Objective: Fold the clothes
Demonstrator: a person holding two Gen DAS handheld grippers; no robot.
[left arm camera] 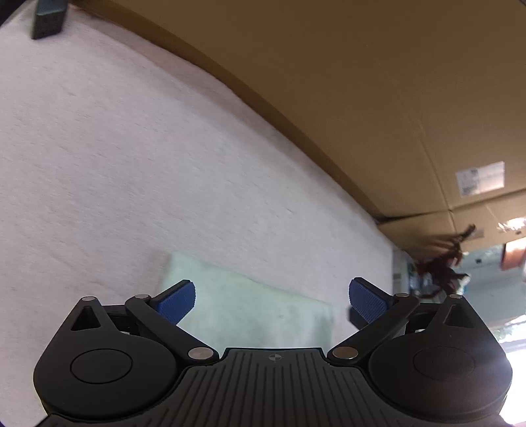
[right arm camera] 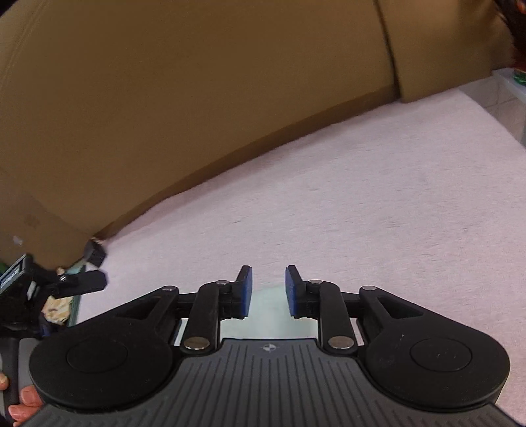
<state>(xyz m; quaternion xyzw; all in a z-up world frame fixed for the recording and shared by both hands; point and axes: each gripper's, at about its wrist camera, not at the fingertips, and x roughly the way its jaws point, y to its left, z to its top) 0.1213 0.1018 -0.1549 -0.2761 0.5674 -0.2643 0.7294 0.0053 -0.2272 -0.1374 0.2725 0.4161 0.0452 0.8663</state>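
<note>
My left gripper (left arm camera: 273, 300) is spread as wide as it goes, blue pads (left arm camera: 177, 303) far apart, nothing pinched btwn them. Under it, on the pale pink fleecy cover (left arm camera: 131, 164), lies the folded mint-green cloth (left arm camera: 256, 312), flat, its far edge straight & running diagonally down to the right; the cloth sits btwn the two fingers in the left-wrist view but the pads aren't touching it. My right gripper (right arm camera: 269, 290) is partly apart, a narrow gap btwn its blue pads (right arm camera: 247, 289), nothing in that gap either; w/ the right-wrist view I catch only a small patch of the same mint cloth (right arm camera: 268, 323) showing just below the fingers, most of it hidden behind the gripper body. Both grippers tilt down toward the cover. Behind the cover stands a brown cardboard wall (left arm camera: 361, 82), w/ a white label (left arm camera: 480, 179) on it in the left view. Top-left of the left view, a dark block-shaped thing (left arm camera: 49, 16) rests at the cover's far edge, well apart from the cloth; can't tell what it is. In the right view, at the left edge, a black clamp-like piece (right arm camera: 80, 282) sticks out over the cover, & bottom-left corner shows a few fingertips (right arm camera: 28, 402) of my hand on the handle. Pics are a bit blurred.
</note>
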